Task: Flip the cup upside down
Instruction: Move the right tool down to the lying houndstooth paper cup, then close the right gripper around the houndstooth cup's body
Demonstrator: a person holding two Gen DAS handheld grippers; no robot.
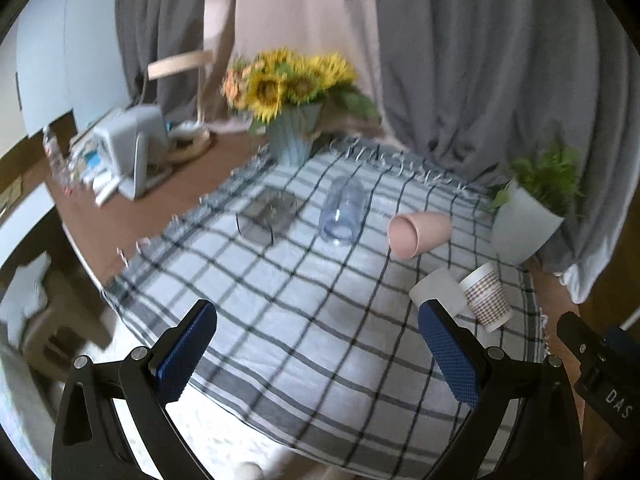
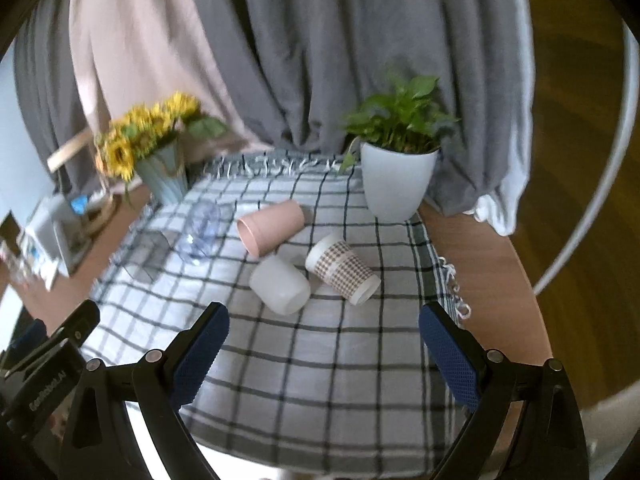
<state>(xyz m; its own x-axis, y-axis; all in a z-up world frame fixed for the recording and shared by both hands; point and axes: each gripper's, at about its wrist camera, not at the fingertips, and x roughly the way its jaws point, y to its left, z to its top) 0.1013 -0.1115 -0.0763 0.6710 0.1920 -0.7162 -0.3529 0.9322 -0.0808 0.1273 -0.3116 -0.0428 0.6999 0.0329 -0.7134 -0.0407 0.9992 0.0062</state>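
Note:
Several cups lie on their sides on a checked cloth (image 1: pixel 280 320). A pink cup (image 1: pixel 418 234) (image 2: pixel 272 226), a clear bluish plastic cup (image 1: pixel 344 216) (image 2: pixel 202 230), a frosted white cup (image 1: pixel 438 292) (image 2: pixel 280 286) and a patterned paper cup (image 1: pixel 486 298) (image 2: pixel 342 270) show in both views. A dark clear glass (image 1: pixel 268 214) (image 2: pixel 150 254) lies at the left. My left gripper (image 1: pixel 316 344) is open and empty, above the cloth's near part. My right gripper (image 2: pixel 324 348) is open and empty, short of the white and paper cups.
A sunflower vase (image 1: pixel 294 136) (image 2: pixel 164 176) stands at the cloth's far left. A potted green plant in a white pot (image 1: pixel 528 224) (image 2: pixel 396 184) stands at the far right. Clutter (image 1: pixel 132 152) sits on the wooden table to the left. Grey curtains hang behind.

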